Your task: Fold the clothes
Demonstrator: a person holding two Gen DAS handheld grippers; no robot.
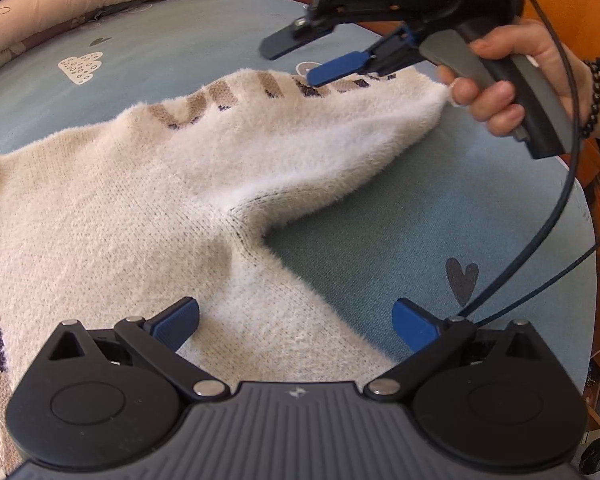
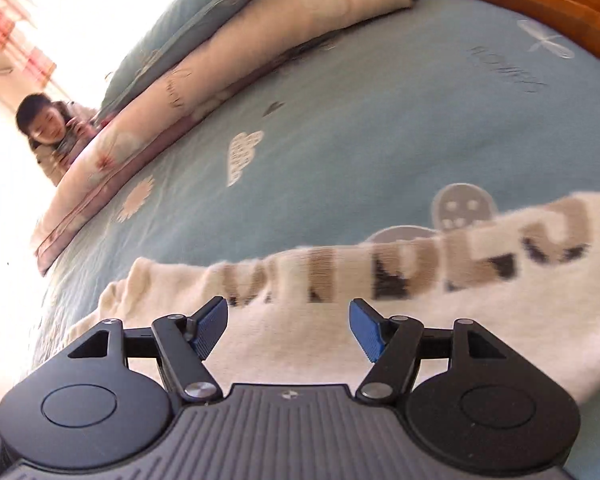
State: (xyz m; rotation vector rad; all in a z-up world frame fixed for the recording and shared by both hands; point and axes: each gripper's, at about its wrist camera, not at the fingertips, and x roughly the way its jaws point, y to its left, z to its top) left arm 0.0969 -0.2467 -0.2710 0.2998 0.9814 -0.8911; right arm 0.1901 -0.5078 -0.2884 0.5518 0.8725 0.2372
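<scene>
Blue patterned bedsheet (image 1: 380,216) carries fluffy cream knitted sweater (image 1: 140,208), its sleeve stretching toward the empty, spread right claw (image 1: 300,56); left claw (image 1: 296,328) gapes apart too.

Pillows (image 2: 228,64) edge the bedsheet (image 1: 380,216), seemingly otherwise open.

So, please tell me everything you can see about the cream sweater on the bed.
The sweater is a fluffy cream knit with blocky beige letters shadowed in dark purple. It lies spread on the blue-grey bedsheet, unfolded, with one sleeve stretching away from the body and a crease at the armpit. The right gripper hovers open above the sleeve's end and holds nothing. The left gripper is open over the sweater's side edge. The garment runs out of view on the left.
</scene>
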